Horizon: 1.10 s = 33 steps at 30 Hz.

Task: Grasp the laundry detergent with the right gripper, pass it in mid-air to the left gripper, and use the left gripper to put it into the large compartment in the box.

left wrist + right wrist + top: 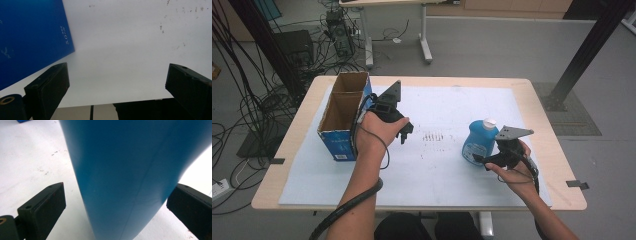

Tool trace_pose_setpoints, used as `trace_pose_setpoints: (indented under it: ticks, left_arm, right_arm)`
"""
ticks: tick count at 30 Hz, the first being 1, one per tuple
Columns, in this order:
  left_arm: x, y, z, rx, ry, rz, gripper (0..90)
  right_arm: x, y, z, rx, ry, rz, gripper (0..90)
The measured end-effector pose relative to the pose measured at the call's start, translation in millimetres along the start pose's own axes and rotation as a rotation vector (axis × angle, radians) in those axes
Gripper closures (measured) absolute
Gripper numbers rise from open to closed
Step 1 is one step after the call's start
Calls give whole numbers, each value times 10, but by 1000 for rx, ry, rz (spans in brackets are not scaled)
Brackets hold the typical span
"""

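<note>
A: Entry 1, largest item?

B: 1 table point(539, 107), wooden rim, covered by 1 white sheet point(447, 165).

A: Entry 2?

B: 1 cardboard box point(343, 116), open at the top, blue printed sides, 2 compartments inside, standing at the table's left. Its blue wall point(32, 37) fills the upper left of the left gripper view.

A: Entry 3?

B: 1 blue bottle point(479, 142) with a white cap, upright, long axis vertical, on the sheet right of centre, well apart from the box.

A: Entry 4, the tools?

B: 2 grippers. The right gripper point(482, 161) sits low at the bottle's base on the person's side. In the right gripper view the blue bottle body point(130, 175) stands between the 2 jaws, which are spread wide; I see a gap on the left jaw's side, and the right jaw is just beside the bottle, contact not clear. Nothing is clamped yet.

A: And the left gripper?

B: The left gripper point(404, 133) hovers just beside the box's right wall, jaws spread wide, nothing between them but bare sheet.

A: The relation that decides the next move?

B: The bottle lies straight ahead of the right gripper, already between its jaws, and the right hand is by far the nearer of the 2. My judgement: closing across the upright body is the step due, and the box, off to the left, looks the likely destination.
</note>
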<state>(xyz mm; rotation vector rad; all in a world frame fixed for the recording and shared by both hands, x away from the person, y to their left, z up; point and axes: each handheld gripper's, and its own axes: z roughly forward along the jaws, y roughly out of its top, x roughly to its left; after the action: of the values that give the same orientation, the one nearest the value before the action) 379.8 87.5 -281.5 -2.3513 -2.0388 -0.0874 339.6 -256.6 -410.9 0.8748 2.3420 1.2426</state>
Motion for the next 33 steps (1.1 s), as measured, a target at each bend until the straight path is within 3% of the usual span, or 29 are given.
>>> trace_pose_setpoints:
  ticks: [33]
  left_arm:
    - [-16,11,-30,-10,-2,7,57]
  right_arm:
    - [1,51,-31,-36,2,-12,19]
